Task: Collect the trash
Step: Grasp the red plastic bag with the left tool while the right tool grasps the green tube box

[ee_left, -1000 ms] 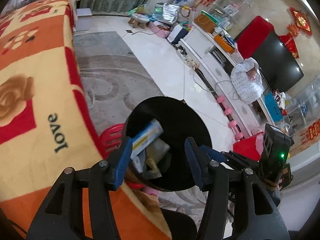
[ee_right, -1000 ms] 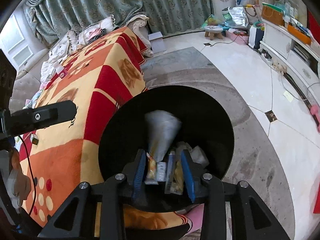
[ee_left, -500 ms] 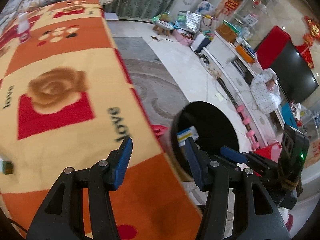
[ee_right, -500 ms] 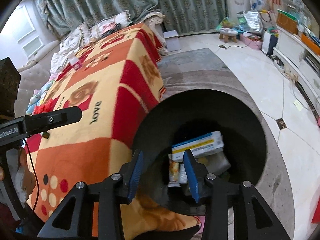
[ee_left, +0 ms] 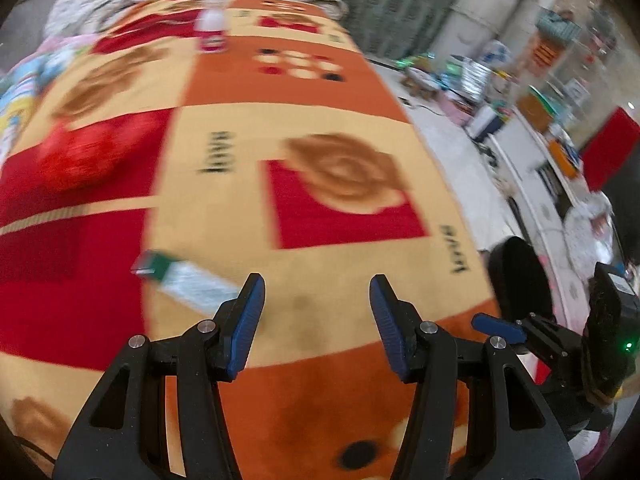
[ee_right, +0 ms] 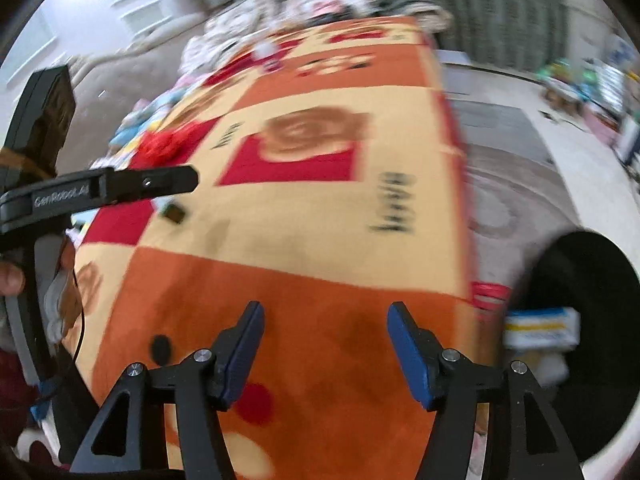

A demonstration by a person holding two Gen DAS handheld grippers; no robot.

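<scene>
The orange, red and cream patterned blanket [ee_left: 320, 208] carries a flat green-and-white packet [ee_left: 182, 278], just left of the wide-open, empty left gripper [ee_left: 316, 304], long axis slanting far-left to near-right. The empty right gripper [ee_right: 324, 332], also spread, alone shows litter inside the round black bin [ee_right: 592, 308].

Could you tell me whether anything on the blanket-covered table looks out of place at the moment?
Yes: a flat green and white packet lies askew on the orange blanket, just ahead of the open left gripper. It looks like leftover trash, since the black bin beside the table already holds a blue and yellow box.
</scene>
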